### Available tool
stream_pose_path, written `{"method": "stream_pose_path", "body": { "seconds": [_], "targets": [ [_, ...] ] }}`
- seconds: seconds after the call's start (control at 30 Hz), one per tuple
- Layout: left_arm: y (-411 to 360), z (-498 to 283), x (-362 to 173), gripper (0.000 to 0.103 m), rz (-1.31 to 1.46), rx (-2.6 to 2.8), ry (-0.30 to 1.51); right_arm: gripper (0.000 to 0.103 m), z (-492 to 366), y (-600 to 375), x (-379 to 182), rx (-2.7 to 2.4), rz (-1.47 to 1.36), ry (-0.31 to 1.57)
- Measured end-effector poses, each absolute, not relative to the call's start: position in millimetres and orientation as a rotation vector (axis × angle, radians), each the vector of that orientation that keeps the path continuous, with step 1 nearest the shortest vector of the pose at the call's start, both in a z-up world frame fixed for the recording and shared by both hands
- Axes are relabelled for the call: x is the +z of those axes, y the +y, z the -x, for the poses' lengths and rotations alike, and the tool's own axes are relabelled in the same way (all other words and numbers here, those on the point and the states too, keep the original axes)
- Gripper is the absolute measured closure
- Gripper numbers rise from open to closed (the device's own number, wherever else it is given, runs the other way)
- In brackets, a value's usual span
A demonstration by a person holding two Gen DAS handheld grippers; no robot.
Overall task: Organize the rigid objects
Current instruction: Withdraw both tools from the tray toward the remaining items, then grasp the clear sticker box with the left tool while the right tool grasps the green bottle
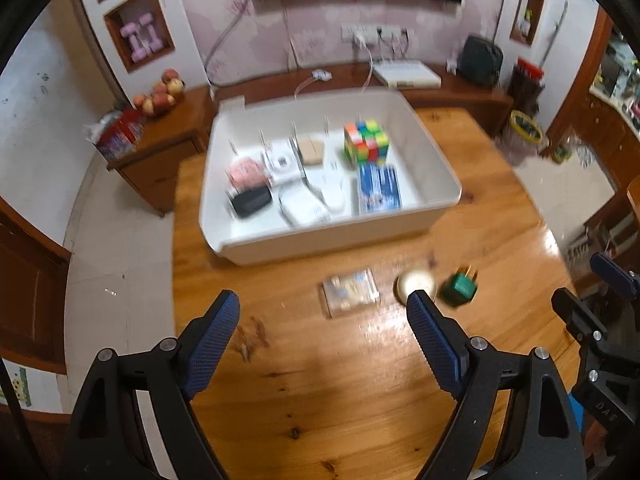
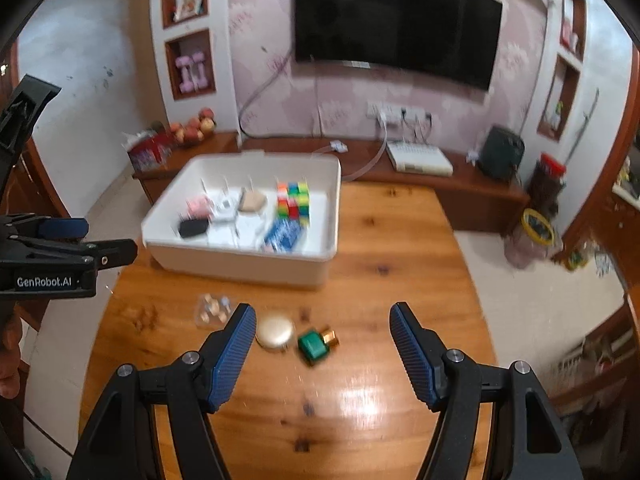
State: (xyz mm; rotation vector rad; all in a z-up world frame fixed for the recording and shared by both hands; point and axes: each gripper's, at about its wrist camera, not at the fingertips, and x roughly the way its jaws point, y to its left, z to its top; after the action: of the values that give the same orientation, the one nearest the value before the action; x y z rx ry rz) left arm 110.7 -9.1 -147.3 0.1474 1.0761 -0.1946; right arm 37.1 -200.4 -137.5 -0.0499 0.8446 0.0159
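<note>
Three loose items lie on the wooden table in front of a white bin (image 1: 320, 240) (image 2: 240, 268): a clear flat packet (image 1: 350, 292) (image 2: 212, 308), a round gold compact (image 1: 414, 284) (image 2: 274, 332) and a small green bottle with a gold cap (image 1: 458, 288) (image 2: 316, 344). The bin holds a colour cube (image 1: 366, 140) (image 2: 294, 198), a blue box (image 1: 378, 188) and several small cases. My left gripper (image 1: 322, 300) hangs open above the table, the packet just beyond its fingertips. My right gripper (image 2: 322, 312) is open too, with the bottle and compact lying ahead between its fingers.
A low wooden cabinet (image 1: 168, 128) runs along the back wall with a fruit bowl (image 1: 160, 96), a white device (image 1: 406, 74) and a dark bag (image 1: 480, 60). The right gripper's body (image 1: 592, 320) shows at the left view's right edge. Tiled floor (image 1: 116, 240) lies beyond the table's left edge.
</note>
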Motion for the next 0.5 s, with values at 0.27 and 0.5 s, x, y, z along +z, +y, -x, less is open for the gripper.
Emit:
{"method": "stream_pose_path", "body": {
  "seconds": [0.27,0.5],
  "targets": [
    [-27.6,-133.7,-211.6,0.016,-0.147,-0.172,1.209,0.033,-38.8,-216.4,-206.6,-0.005,-0.063,0.996],
    [-34.3,-160.0,-251.7,0.016,-0.066,-0.123,1.300,0.033,-56.5,-223.1,-248.9,-0.008,-0.190,1.084]
  ]
}}
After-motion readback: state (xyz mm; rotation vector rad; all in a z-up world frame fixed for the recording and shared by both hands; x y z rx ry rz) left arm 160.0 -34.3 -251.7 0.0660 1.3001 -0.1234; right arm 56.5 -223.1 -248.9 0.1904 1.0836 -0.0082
